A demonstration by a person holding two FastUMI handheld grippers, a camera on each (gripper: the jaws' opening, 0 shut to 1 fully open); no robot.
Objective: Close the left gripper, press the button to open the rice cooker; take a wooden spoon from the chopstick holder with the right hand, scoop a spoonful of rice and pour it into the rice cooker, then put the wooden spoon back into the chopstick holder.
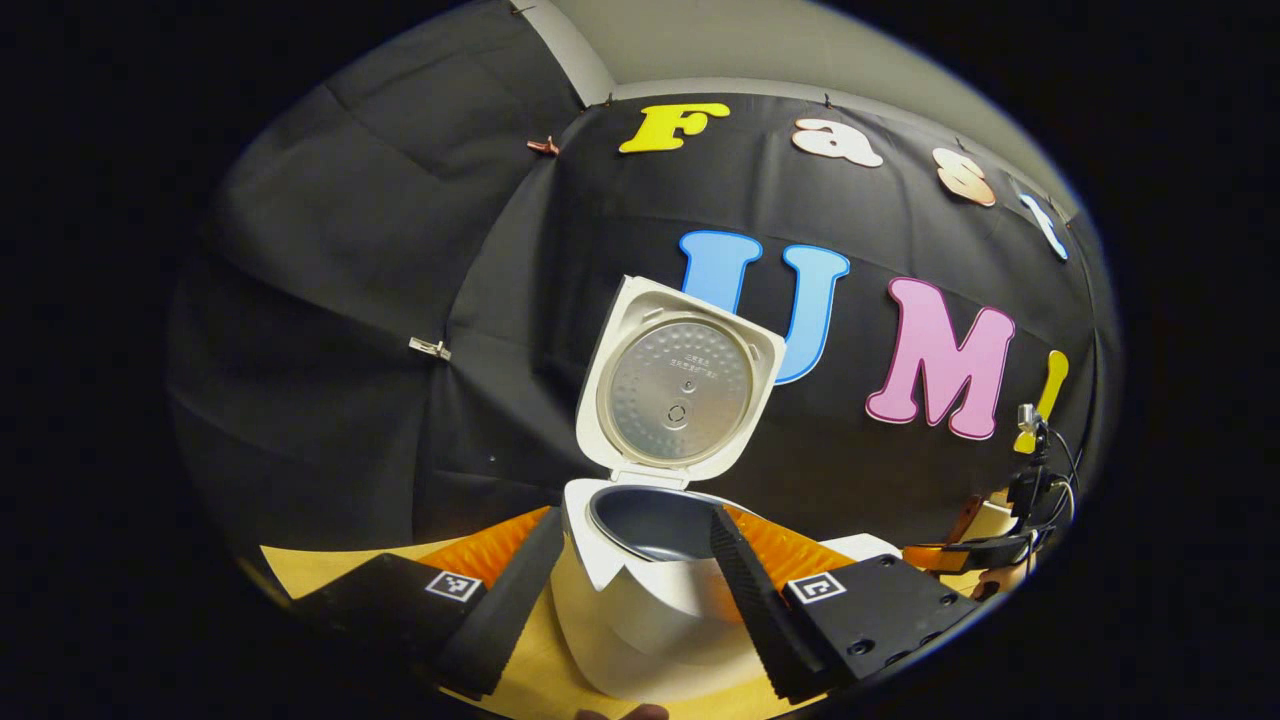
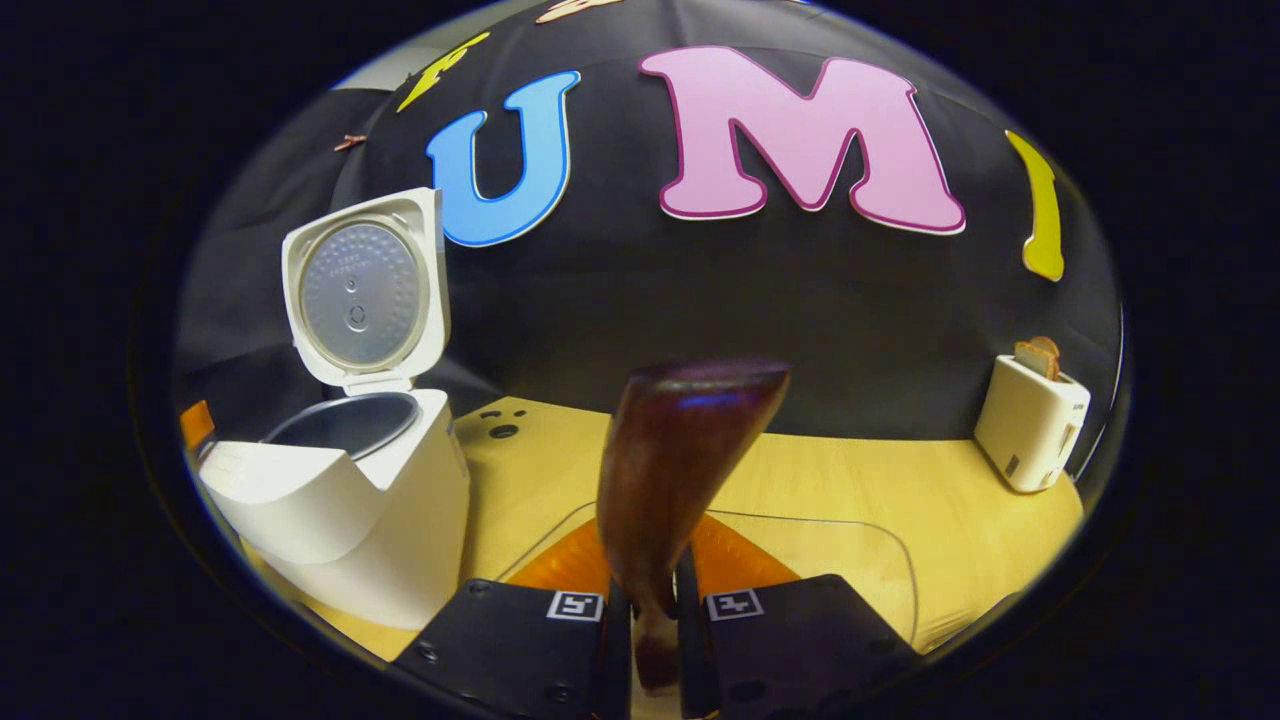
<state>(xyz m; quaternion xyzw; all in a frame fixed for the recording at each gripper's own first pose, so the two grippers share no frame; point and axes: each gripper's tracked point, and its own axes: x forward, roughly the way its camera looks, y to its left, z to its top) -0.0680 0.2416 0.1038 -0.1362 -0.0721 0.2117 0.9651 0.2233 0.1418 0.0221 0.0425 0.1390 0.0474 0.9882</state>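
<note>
- Dark wood fills the middle of my right gripper view: the wooden spoon stands up between the fingers of the right tool, which I have clamped on its handle, bowl end upward.
- The rice cooker sits to the left on the table, lid swung fully up and the inner pot exposed, so I judge the button step done.
- The left tool hangs just before the cooker, its fingers spread apart on either side of the body, gripping nothing.
- I judge the step in hand is carrying the spoon to the rice; I cannot tell where the rice or the chopstick holder stands. A clear-edged container lies just ahead of my right tool; contents unclear.
- Next calls for tipping the spoon's bowl downward to scoop, then keeping it level on the way to the pot.
- A toaster stands far right, well apart. The raised lid could catch the spoon if I approach from behind it.
</note>
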